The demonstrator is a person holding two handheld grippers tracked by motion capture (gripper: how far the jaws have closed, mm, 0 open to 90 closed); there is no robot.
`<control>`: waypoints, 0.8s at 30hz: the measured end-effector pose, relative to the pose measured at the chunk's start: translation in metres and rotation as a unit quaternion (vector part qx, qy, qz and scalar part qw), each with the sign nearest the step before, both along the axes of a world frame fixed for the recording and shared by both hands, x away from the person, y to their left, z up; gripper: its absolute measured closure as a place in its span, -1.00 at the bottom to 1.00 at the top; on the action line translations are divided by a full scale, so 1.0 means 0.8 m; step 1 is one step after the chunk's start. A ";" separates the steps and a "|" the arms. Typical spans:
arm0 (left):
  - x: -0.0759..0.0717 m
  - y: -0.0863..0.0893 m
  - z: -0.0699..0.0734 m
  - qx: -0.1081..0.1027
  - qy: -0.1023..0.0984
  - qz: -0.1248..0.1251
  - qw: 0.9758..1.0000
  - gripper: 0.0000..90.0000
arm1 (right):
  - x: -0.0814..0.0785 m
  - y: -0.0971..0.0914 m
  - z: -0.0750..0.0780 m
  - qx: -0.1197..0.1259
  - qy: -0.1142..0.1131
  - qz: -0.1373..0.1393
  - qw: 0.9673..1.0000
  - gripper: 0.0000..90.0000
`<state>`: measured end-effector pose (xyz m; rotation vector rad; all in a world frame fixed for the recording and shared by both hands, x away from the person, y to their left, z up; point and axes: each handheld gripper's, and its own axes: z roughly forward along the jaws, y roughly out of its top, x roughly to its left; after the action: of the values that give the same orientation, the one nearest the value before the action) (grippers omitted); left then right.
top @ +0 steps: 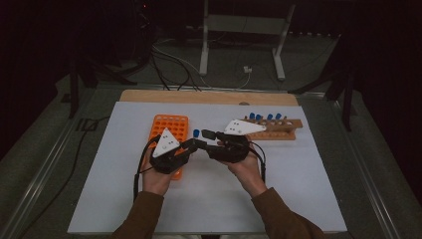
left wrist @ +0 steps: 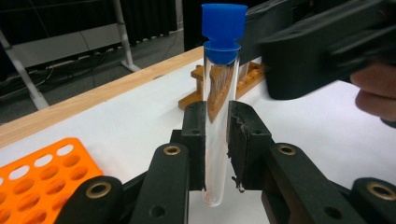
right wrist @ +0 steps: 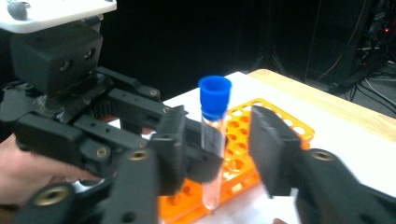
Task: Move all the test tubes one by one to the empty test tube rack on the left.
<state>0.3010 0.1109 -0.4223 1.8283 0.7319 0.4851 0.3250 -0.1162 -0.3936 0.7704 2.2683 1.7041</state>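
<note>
Handover, by the look of it, above the white table top (top: 298,199). The left gripper (top: 199,145) pinches a clear glass test tube with a blue cap (left wrist: 219,107) upright between its jaws, low on the glass. The right gripper (right wrist: 224,154) stands with jaws wide, one either side of the tube, not touching. It would do well to close gently below the cap, square to the glass, before the left lets go. An orange plastic rack (top: 169,127) lies left, a wooden rack of blue-capped tubes (top: 278,127) far right.

Clear test tube (left wrist: 216,135) with blue cap (left wrist: 223,29), empty, upright, clamped between left gripper (left wrist: 216,144) jaws above bench.
</note>
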 end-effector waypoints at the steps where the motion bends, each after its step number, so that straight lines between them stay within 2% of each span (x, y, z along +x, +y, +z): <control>1: 0.000 0.003 -0.001 -0.001 0.001 0.001 1.000 0.73 | -0.001 -0.004 0.000 0.000 -0.004 -0.008 1.000 -0.20; 2: 0.000 0.006 -0.002 -0.004 0.004 0.002 1.000 0.73 | -0.001 -0.004 0.000 0.000 -0.004 -0.008 1.000 -0.20; 6: -0.002 0.018 -0.007 -0.009 0.009 0.005 1.000 0.73 | 0.000 -0.012 0.000 -0.012 -0.007 -0.041 0.999 -0.61; 7: -0.003 0.020 -0.008 -0.009 0.010 0.006 1.000 0.74 | 0.001 -0.017 -0.001 -0.015 -0.004 -0.056 0.998 -0.69; 9: -0.005 0.026 -0.011 -0.011 0.012 0.007 1.000 0.74 | 0.001 -0.020 -0.002 -0.015 -0.002 -0.058 0.998 -0.73; 10: -0.006 0.029 -0.012 -0.012 0.014 0.008 1.000 0.74 | 0.002 -0.025 -0.004 -0.015 -0.004 -0.069 0.997 -0.86; 13: -0.009 0.038 -0.015 -0.015 0.016 0.012 1.000 0.74 | 0.003 -0.035 -0.006 -0.017 -0.003 -0.076 0.997 -0.94; 24: -0.017 0.055 -0.030 -0.021 0.027 0.021 0.999 0.74 | -0.001 -0.066 -0.013 -0.023 -0.015 -0.098 0.995 -0.97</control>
<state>0.2878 0.1553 -0.4461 1.7949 0.8141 0.4452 0.3243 -0.1692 -0.4038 0.9167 2.1257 1.5609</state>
